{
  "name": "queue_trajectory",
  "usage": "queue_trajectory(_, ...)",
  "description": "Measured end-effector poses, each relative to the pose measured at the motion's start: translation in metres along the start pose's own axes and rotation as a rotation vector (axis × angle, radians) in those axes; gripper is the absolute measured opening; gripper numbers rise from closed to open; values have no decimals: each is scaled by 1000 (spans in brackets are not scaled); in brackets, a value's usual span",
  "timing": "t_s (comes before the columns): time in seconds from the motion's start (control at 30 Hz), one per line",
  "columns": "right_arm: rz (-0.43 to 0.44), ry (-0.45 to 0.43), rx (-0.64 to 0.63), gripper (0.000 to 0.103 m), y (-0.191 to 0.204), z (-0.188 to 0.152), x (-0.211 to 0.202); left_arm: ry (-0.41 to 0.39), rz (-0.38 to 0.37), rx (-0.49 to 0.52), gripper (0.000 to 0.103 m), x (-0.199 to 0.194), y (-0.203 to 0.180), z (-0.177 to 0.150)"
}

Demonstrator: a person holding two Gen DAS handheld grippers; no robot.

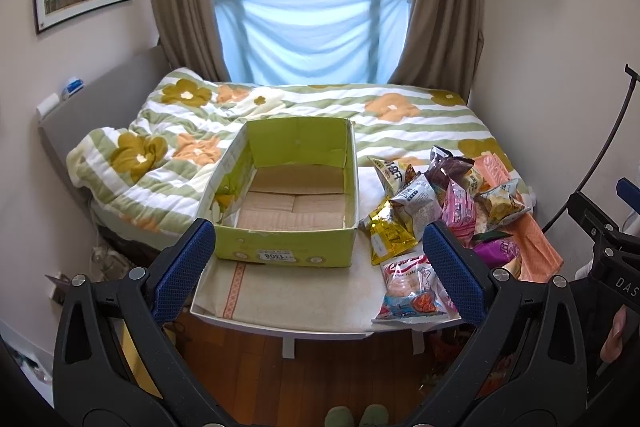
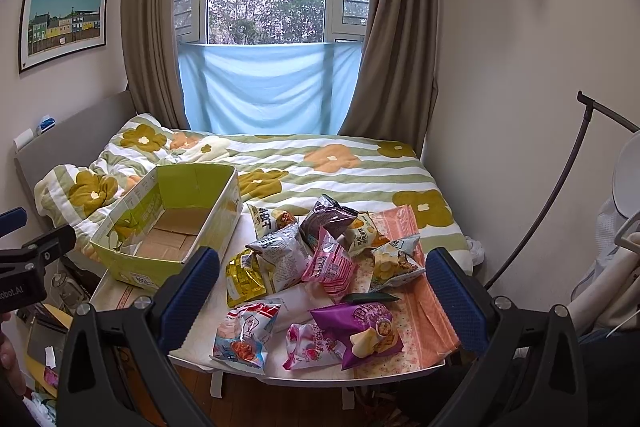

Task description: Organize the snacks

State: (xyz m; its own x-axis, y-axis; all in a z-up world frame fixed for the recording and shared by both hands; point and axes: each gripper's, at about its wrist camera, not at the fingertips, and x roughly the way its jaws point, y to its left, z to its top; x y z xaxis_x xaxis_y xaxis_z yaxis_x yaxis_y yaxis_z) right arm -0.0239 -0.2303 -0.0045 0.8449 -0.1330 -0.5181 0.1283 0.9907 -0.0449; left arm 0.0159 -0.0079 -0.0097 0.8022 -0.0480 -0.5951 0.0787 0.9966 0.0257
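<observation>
An empty green cardboard box (image 1: pixel 288 251) stands open on the left of a small white table (image 1: pixel 288 291); it also shows in the right wrist view (image 2: pixel 132 267). A pile of snack bags (image 2: pixel 320 263) lies to its right, including a gold bag (image 1: pixel 390 235), a purple bag (image 2: pixel 360 327), a pink bag (image 2: pixel 330 265) and a red-and-white bag (image 1: pixel 408 287). My left gripper (image 1: pixel 320 271) is open and empty, held in front of the box. My right gripper (image 2: pixel 320 299) is open and empty, held above the front of the pile.
A bed with a floral striped duvet (image 1: pixel 280 107) lies right behind the table. An orange patterned cloth (image 2: pixel 420 311) covers the table's right side. A black lamp stand (image 2: pixel 560 207) curves up at the right wall. Wooden floor (image 1: pixel 304 379) shows below.
</observation>
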Motion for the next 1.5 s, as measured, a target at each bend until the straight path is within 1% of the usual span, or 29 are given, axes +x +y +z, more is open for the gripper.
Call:
queue_trajectory(0.77,-9,7,1,103,4,-1,-2,2,0,0,103,2,6,-4)
queue_trajectory(0.93,-14,17,9,103,4,-1,0,14,-22,9,103,7,7,-3)
queue_trajectory(1.07,-42,58,15,103,-3,3,8,65,-63,27,103,25,4,1)
queue_trajectory(1.2,-54,115,43,103,-18,-1,24,154,-117,49,103,58,-6,-6)
queue_trajectory(1.3,-58,167,61,103,-36,-13,43,227,-152,86,103,88,-22,-17)
queue_trajectory(1.37,-55,217,68,103,-48,-25,59,292,-172,111,103,111,-36,-27)
queue_trajectory(1.5,-8,316,76,103,-71,-48,96,409,-231,108,103,155,-61,-48)
